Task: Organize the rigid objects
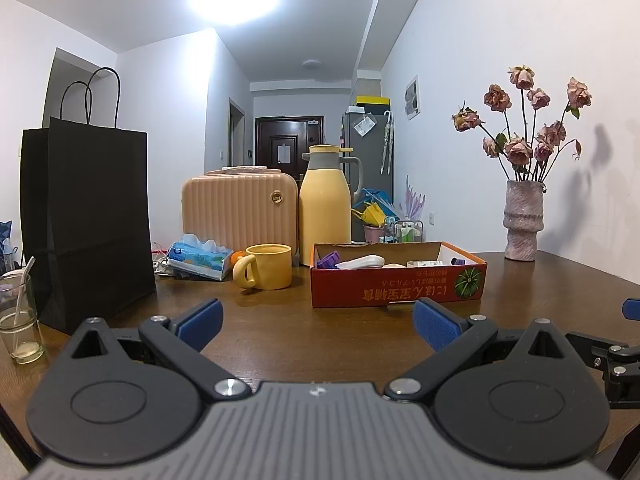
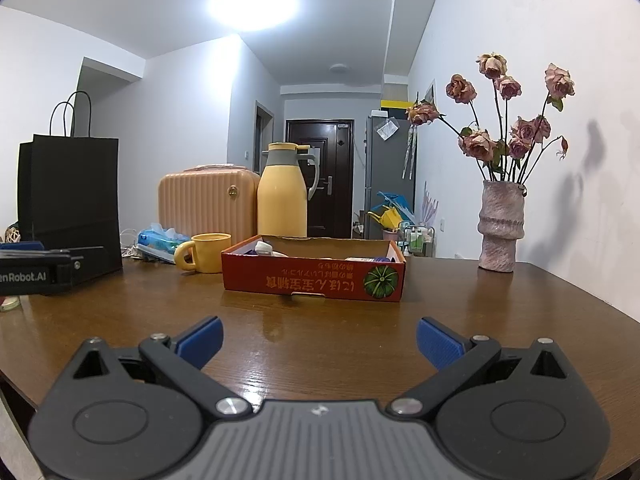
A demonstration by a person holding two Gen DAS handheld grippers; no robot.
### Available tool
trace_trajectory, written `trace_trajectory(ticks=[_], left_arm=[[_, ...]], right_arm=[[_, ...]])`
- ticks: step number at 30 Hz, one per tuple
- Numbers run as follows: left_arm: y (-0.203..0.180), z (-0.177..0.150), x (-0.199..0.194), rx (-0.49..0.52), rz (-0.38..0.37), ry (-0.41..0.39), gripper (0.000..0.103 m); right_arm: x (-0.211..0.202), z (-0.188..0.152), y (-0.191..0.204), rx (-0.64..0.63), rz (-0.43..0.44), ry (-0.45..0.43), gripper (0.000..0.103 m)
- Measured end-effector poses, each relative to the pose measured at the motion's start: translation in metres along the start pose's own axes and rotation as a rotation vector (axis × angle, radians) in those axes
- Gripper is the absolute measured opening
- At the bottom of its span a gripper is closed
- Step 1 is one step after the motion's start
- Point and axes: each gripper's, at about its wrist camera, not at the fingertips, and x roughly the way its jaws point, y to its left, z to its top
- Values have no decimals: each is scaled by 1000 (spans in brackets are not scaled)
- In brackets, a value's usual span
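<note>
A shallow red cardboard box [image 1: 396,286] sits on the wooden table [image 1: 280,328], holding a purple cap [image 1: 329,260], a white piece [image 1: 362,262] and other small items. It also shows in the right wrist view [image 2: 312,280]. A yellow mug [image 1: 266,267] stands left of the box; it shows too in the right wrist view [image 2: 206,253]. My left gripper [image 1: 318,322] is open and empty, low over the table in front of the box. My right gripper [image 2: 319,340] is open and empty, also in front of the box.
A black paper bag [image 1: 90,216], a glass with a straw [image 1: 18,324], a tissue pack [image 1: 198,258], an orange ribbed case [image 1: 240,210] and a yellow thermos [image 1: 325,208] stand at the left and back. A vase of dried roses [image 1: 522,220] stands at the right by the wall.
</note>
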Motion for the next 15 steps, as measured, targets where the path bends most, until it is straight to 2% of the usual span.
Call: trace_trajectory(ticks=[15], left_arm=[[2,-3,2,0,1,3,103]], right_arm=[[1,0,0,1,2,2,103]])
